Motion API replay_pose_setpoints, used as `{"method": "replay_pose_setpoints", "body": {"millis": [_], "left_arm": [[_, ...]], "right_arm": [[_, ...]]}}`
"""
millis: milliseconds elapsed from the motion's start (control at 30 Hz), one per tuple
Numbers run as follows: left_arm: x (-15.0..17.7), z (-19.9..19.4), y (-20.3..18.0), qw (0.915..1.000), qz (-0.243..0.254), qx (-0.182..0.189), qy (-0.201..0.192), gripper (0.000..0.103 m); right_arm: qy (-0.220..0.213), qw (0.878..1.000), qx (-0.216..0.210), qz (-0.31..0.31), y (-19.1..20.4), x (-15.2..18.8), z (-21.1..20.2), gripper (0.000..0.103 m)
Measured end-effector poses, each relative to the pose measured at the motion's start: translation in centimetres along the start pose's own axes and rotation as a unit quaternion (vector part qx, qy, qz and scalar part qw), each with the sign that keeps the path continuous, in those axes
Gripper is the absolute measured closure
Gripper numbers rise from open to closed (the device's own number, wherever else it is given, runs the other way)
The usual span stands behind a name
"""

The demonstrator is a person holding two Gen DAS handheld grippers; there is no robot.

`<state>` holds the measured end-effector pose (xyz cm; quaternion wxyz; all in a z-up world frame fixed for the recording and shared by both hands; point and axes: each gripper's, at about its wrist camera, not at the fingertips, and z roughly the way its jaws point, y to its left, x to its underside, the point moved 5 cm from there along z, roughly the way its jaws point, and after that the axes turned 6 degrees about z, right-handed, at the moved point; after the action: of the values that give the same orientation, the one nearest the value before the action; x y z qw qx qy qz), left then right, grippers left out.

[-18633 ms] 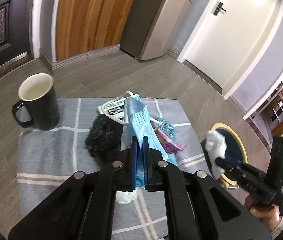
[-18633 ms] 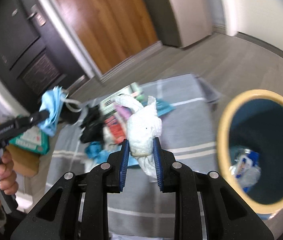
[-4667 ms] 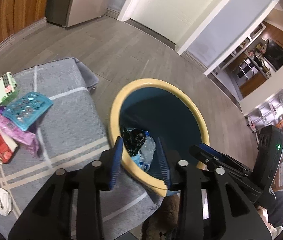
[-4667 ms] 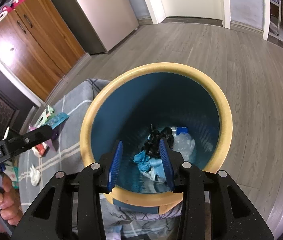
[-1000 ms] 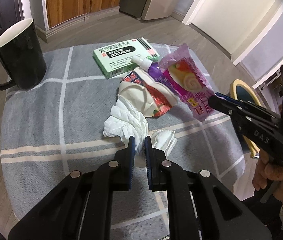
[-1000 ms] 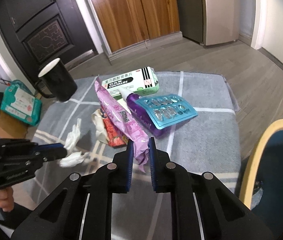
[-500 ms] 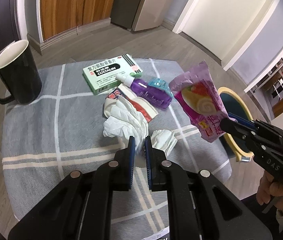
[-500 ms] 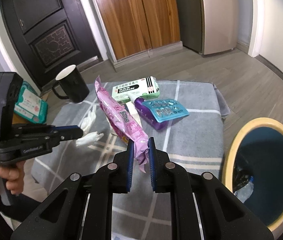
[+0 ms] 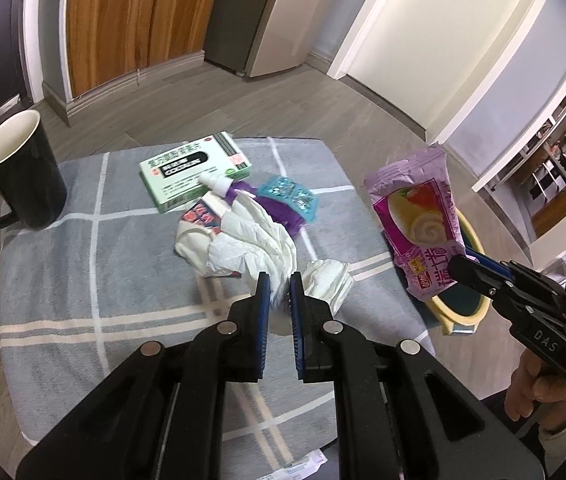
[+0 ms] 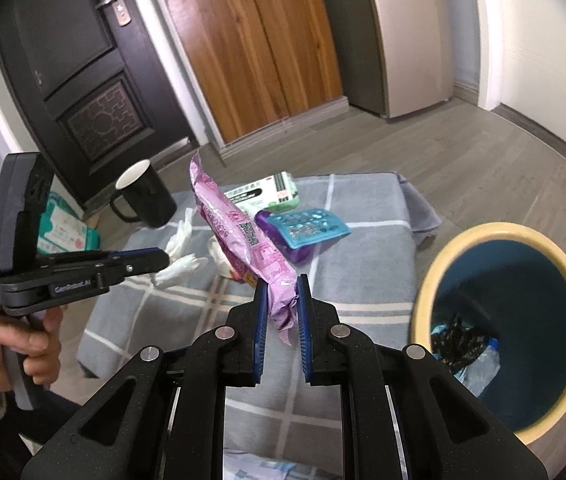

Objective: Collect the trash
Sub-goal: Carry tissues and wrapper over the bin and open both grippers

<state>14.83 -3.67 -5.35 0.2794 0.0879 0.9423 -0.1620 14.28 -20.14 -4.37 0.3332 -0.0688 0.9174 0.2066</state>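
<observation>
My left gripper (image 9: 279, 288) is shut on a crumpled white tissue (image 9: 259, 236), held just above the grey checked cloth (image 9: 83, 280). A second white tissue wad (image 9: 329, 280) lies on the cloth beside the fingers. My right gripper (image 10: 281, 292) is shut on the lower end of a purple snack wrapper (image 10: 239, 228), which stands up in the air. To its right is the blue bin with a yellow rim (image 10: 423, 280), with trash at its bottom. In the left wrist view the wrapper (image 9: 419, 224) hangs in front of the bin rim (image 9: 467, 316).
On the cloth are a black mug (image 9: 19, 172), a green-and-white medicine box (image 9: 191, 172), a purple bottle (image 9: 243, 196), a blue blister pack (image 9: 289, 196) and a red-and-white packet (image 9: 199, 216). A green wipes pack (image 10: 67, 228) lies on the floor at the left.
Both grippers have risen with what they hold. The right one has carried the purple wrapper off the pile toward the bin, and more of the bin shows now.
</observation>
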Motion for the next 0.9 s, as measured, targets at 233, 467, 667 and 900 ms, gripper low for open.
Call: {"method": "replay_pose_setpoints", "body": {"millis": [233, 467, 667, 900], "left_arm": [[-0.7, 0.9, -2.8, 0.9997, 0.021, 0.013, 0.002, 0.093], [-1.4, 1.9, -5.9, 0.9987, 0.042, 0.028, 0.006, 0.093], [-1.7, 3.0, -8.9, 0.9972, 0.06, 0.044, 0.011, 0.093], [-2.0, 4.6, -12.4, 0.9943, 0.08, 0.068, 0.018, 0.093]], "right_arm": [[-0.015, 0.999, 0.022, 0.029, -2.9, 0.1, -1.3, 0.088], [-0.029, 0.996, 0.05, 0.075, -7.2, 0.6, -2.9, 0.088], [-0.041, 0.99, 0.07, 0.114, -11.1, 1.7, -4.5, 0.088], [-0.044, 0.983, 0.092, 0.153, -15.1, 2.9, -5.7, 0.088]]}}
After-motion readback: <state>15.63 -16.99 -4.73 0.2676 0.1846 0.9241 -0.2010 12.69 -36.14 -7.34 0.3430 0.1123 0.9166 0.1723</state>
